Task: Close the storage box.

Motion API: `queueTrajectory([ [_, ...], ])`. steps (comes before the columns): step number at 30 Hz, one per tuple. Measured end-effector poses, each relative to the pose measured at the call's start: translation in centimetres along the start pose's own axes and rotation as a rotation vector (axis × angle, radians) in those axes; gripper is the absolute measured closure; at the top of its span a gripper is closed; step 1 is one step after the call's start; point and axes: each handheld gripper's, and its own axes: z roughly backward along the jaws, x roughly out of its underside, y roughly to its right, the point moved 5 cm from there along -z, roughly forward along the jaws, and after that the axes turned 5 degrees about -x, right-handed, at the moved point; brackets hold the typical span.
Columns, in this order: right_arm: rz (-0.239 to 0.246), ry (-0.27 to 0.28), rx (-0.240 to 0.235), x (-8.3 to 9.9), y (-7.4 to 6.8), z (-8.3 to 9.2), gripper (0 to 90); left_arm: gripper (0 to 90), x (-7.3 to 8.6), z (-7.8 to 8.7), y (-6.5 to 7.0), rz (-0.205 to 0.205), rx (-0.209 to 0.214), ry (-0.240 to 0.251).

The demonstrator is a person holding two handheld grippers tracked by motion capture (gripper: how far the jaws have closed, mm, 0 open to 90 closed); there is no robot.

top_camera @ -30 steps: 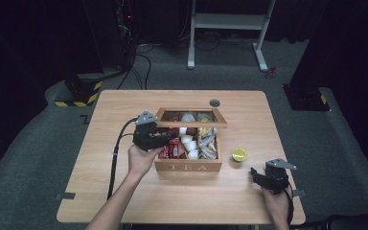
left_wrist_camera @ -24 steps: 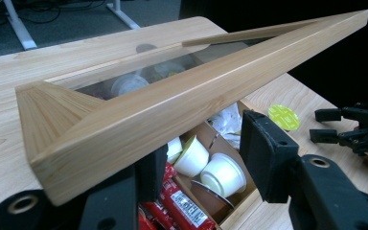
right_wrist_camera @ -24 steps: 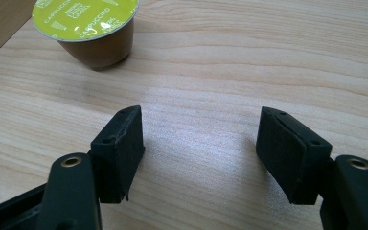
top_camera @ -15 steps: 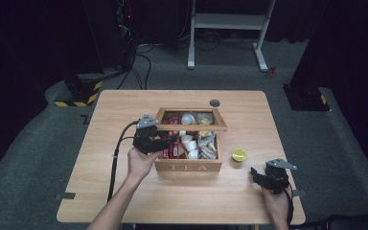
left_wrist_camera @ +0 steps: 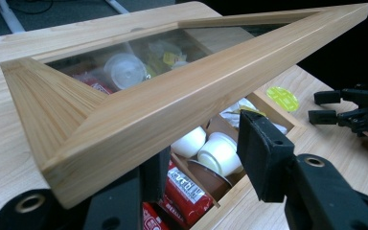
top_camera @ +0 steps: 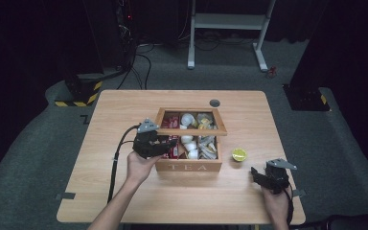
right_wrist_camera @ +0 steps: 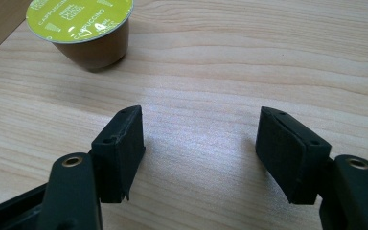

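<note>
A: From the high view, the pale wooden table (top_camera: 124, 191) carries a rectangular wooden box lettered TEA (top_camera: 191, 165) near its middle, its glass-paned wooden lid (top_camera: 190, 120) raised and tilted back. The left gripper (top_camera: 165, 143) sits at the box's left front corner.

B: The left gripper view adds what that one cannot. The lid's light bamboo frame (left_wrist_camera: 196, 91) crosses the picture on a slant, smooth and straight-grained, with mitred corners. One black jaw sits under its front rail, the other stands free to the right, so the jaws are spread with the rail above the gap. I cannot tell whether either one touches the wood.

A: And inside the box?

B: Small white plastic cups (left_wrist_camera: 211, 148) upside down, a red foil packet (left_wrist_camera: 184, 191) and crumpled wrappers, seen partly through the pane.

A: The round yellow-green-topped capsule (top_camera: 239, 155) stands on the table just right of the box, apart from it.

B: The right gripper view shows it close: a glossy brown tapered cup with a flat lime foil top printed CAPPUCCINO (right_wrist_camera: 84, 26). The right gripper (right_wrist_camera: 199, 153) hovers low over bare, fine-grained wood, its jaws wide apart, nothing between them.

A: In the high view that gripper (top_camera: 261, 178) sits near the table's front right corner, well apart from the capsule.
</note>
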Motion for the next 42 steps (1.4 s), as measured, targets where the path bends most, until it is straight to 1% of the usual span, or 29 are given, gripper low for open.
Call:
queueTrajectory([
  [3, 0.000, 0.000, 0.000, 0.0, 0.0, 0.0, 33.7, 55.7, 0.3, -0.2, 0.1, 0.005, 0.000, -0.004],
  [5, 0.000, 0.000, 0.000, 0.0, 0.0, 0.0, 33.7, 55.4, 0.3, -0.1, 0.1, 0.009, 0.001, 0.003],
  [9, 0.000, 0.000, 0.000, 0.0, 0.0, 0.0, 33.8, 55.0, 0.5, -0.2, 0.2, 0.026, 0.005, 0.005],
  [10, 0.000, 0.000, 0.000, 0.0, 0.0, 0.0, 33.7, 54.9, 0.6, -0.2, 0.2, 0.021, 0.005, 0.003],
  [11, 0.000, 0.000, 0.000, 0.0, 0.0, 0.0, 33.7, 54.9, 0.8, -0.2, 0.3, 0.027, 0.007, 0.002],
  [13, 0.000, 0.000, 0.000, 0.0, 0.0, 0.0, 33.7, 54.7, 0.9, -0.2, 0.3, 0.025, 0.008, 0.003],
  [19, 0.000, 0.000, 0.000, 0.0, 0.0, 0.0, 33.7, 54.7, 1.6, -0.3, 0.5, 0.038, 0.019, 0.005],
  [25, 0.000, 0.000, 0.000, 0.0, 0.0, 0.0, 33.8, 55.0, 2.4, -0.5, 0.6, 0.039, 0.021, -0.005],
  [26, 0.000, 0.000, 0.000, 0.0, 0.0, 0.0, 33.7, 55.0, 2.5, -0.5, 0.6, 0.034, 0.017, -0.004],
  [29, 0.000, 0.000, 0.000, 0.0, 0.0, 0.0, 33.7, 54.9, 2.7, -0.5, 0.7, 0.047, 0.023, -0.002],
  [35, 0.000, 0.000, 0.000, 0.0, 0.0, 0.0, 33.8, 55.2, 3.4, -0.6, 0.8, 0.043, 0.023, -0.005],
  [39, 0.000, 0.000, 0.000, 0.0, 0.0, 0.0, 33.7, 55.7, 3.9, -0.7, 0.9, 0.045, 0.021, -0.010],
  [40, 0.000, 0.000, 0.000, 0.0, 0.0, 0.0, 33.8, 56.0, 4.1, -0.7, 0.9, 0.039, 0.018, -0.008],
  [42, 0.000, 0.000, 0.000, 0.0, 0.0, 0.0, 33.7, 56.2, 4.4, -0.8, 1.0, 0.044, 0.014, -0.016],
])
